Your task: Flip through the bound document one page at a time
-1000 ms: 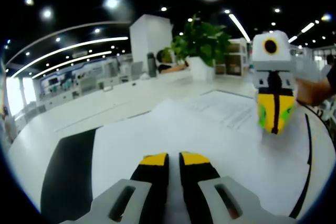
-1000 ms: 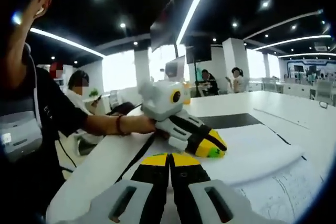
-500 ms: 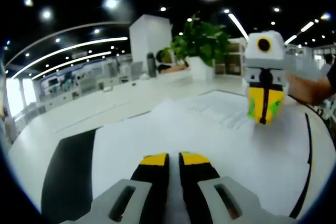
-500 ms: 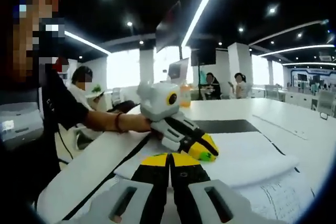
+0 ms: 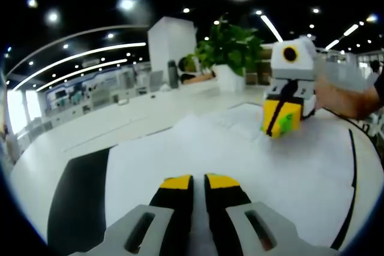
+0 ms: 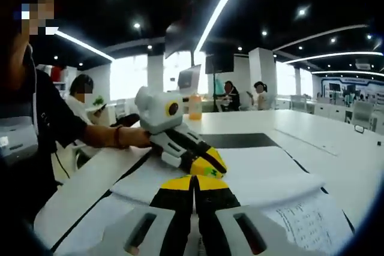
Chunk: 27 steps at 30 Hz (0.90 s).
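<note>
Illegibly printed page (image 6: 312,223) (claws closed)

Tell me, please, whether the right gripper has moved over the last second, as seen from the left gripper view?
Yes. Against the potted plant, which stays put in that view, the right gripper has drifted leftward and slightly upward across the bound document, closing on the plant.

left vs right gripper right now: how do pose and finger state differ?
The left gripper lies low, its fingers down on the blank white page; the right gripper is lifted above the document's far part, tilted nose-down. The left gripper's fingers look shut with nothing plainly between them; whether the right gripper's hold a page I cannot tell. Both have yellow-tipped black fingers, closed together.
</note>
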Each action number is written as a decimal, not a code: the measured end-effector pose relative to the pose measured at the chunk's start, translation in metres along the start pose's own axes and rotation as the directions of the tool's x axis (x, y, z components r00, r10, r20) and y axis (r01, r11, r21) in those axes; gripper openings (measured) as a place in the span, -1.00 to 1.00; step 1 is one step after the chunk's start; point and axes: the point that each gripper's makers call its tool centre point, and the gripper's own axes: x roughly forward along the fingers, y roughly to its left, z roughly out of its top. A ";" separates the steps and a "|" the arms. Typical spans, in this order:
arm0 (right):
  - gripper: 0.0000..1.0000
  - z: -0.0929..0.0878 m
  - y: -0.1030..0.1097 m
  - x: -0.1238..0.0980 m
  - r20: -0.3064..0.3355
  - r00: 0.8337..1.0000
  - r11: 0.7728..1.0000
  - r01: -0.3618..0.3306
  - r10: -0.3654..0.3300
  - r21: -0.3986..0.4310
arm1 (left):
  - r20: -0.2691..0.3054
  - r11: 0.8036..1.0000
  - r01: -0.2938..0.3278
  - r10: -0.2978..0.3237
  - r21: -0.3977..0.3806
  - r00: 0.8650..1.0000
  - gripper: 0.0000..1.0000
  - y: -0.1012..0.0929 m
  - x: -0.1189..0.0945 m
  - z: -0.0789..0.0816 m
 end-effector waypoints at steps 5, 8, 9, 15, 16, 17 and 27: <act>-0.92 0.006 -0.024 -0.014 0.021 0.996 0.996 0.083 -0.082 -0.020 | 0.000 1.000 -0.001 0.001 0.001 1.000 -0.80 0.001 0.000 0.000; -0.92 0.008 -0.039 -0.020 0.026 0.992 0.992 0.124 -0.123 -0.018 | 0.000 1.000 -0.001 0.001 -0.001 1.000 -0.80 0.001 0.000 0.000; -0.92 0.009 -0.046 -0.022 0.030 0.990 0.991 0.136 -0.135 -0.018 | -0.001 1.000 -0.001 0.001 0.000 1.000 -0.80 0.001 0.000 0.000; -0.92 0.006 -0.067 -0.026 0.023 0.984 0.984 0.177 -0.177 -0.004 | 0.000 1.000 -0.001 0.001 0.001 1.000 -0.80 0.001 0.000 0.000; -0.92 0.005 -0.070 -0.027 0.021 0.983 0.984 0.181 -0.181 -0.003 | 0.000 1.000 -0.001 0.001 0.001 1.000 -0.80 0.001 0.000 0.001; -0.92 0.005 -0.074 -0.028 0.021 0.982 0.982 0.188 -0.188 -0.007 | 0.000 1.000 -0.001 0.001 0.000 1.000 -0.80 0.001 0.000 0.001; -0.92 0.000 -0.107 -0.026 0.003 0.973 0.973 0.230 -0.230 0.000 | 0.000 1.000 -0.002 0.002 0.001 1.000 -0.80 0.000 -0.001 0.000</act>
